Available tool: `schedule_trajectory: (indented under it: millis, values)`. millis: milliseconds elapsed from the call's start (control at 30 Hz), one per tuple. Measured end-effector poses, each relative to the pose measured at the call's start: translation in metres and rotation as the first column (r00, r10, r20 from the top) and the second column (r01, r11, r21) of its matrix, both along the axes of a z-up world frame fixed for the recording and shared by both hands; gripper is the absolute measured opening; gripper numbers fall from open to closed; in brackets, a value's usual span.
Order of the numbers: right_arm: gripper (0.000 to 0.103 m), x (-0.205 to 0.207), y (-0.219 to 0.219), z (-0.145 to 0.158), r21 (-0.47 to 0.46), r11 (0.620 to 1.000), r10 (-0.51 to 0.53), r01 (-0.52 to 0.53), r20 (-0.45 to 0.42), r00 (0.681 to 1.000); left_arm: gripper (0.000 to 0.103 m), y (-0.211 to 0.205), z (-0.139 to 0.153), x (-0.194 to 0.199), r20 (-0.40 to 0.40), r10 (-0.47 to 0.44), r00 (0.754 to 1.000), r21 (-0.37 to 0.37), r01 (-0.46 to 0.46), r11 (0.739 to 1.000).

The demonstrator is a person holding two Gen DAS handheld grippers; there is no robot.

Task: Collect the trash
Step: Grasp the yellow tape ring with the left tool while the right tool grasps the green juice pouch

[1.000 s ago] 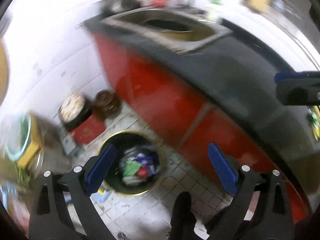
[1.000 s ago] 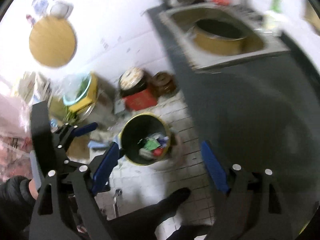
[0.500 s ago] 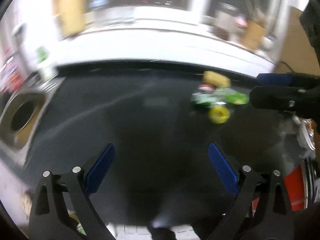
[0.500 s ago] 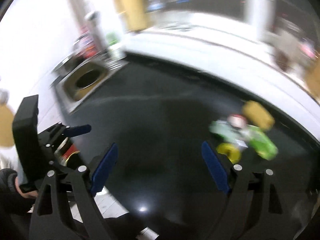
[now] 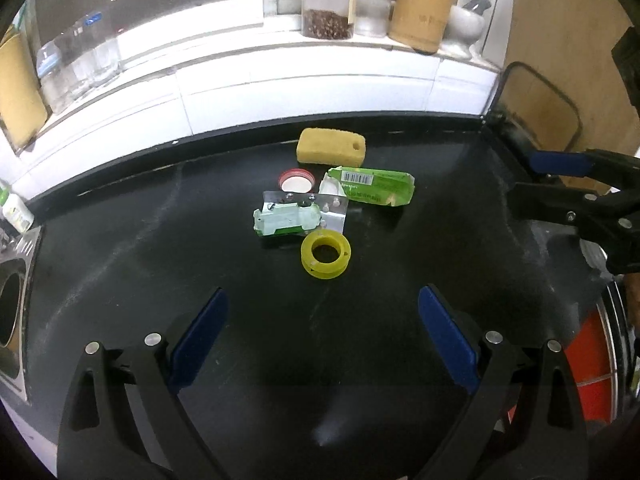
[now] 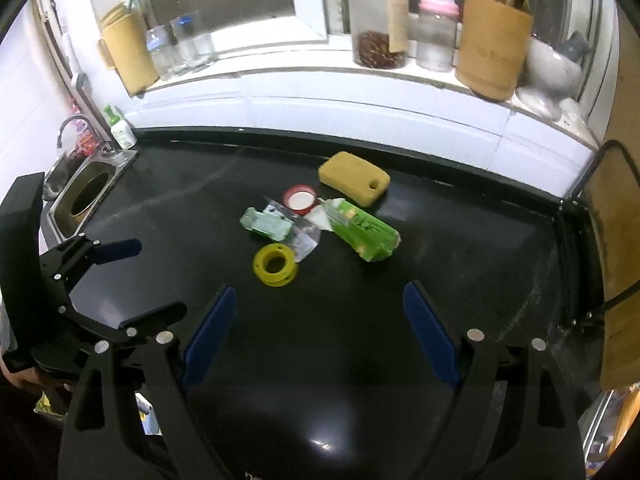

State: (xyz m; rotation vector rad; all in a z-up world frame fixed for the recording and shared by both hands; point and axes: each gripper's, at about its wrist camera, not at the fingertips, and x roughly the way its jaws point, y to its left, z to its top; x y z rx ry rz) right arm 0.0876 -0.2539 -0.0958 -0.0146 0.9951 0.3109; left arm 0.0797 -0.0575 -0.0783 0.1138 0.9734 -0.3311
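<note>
So the trash pile, yellow tape spool (image 5: 326, 254), crumpled pale-green wrapper (image 5: 286, 220), green carton (image 5: 374, 186) and red-rimmed lid (image 5: 296, 182), sits mid-frame and sharp now; half a second back it was a blur off to the right. It's well ahead of both grippers. Left gripper (image 5: 322, 344) and right gripper (image 6: 320, 334) are both spread wide, holding nothing. Yellow sponge (image 5: 331, 147) just behind, all on a black countertop (image 5: 160, 264), sink (image 6: 86, 196) at left, jars along the windowsill (image 6: 320, 68).

yellow spool (image 5: 326, 254) flat | crushed green cartons (image 5: 374, 191) (one torn) | red lid (image 5: 296, 181) upturned, clustered
</note>
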Motion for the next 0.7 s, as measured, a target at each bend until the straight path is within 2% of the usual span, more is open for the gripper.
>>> schedule_trajectory:
  millis: [233,500,700]
  values:
    - [0.083,0.032,-0.013,-0.027,0.005,0.999,0.048,-0.048,-0.039,0.998,0.093,-0.012,-0.033,0.027,-0.05,0.051,0.997,0.035,-0.049,0.998]
    - [0.083,0.09,-0.013,-0.088,-0.034,0.99,0.133,-0.139,-0.131,0.982,0.093,-0.027,-0.09,0.063,-0.127,0.124,0.984,0.081,-0.114,0.99]
    - [0.083,0.132,-0.012,-0.136,-0.063,0.978,0.185,-0.199,-0.181,0.966,0.093,-0.037,-0.124,0.078,-0.158,0.165,0.974,0.07,-0.155,0.985]
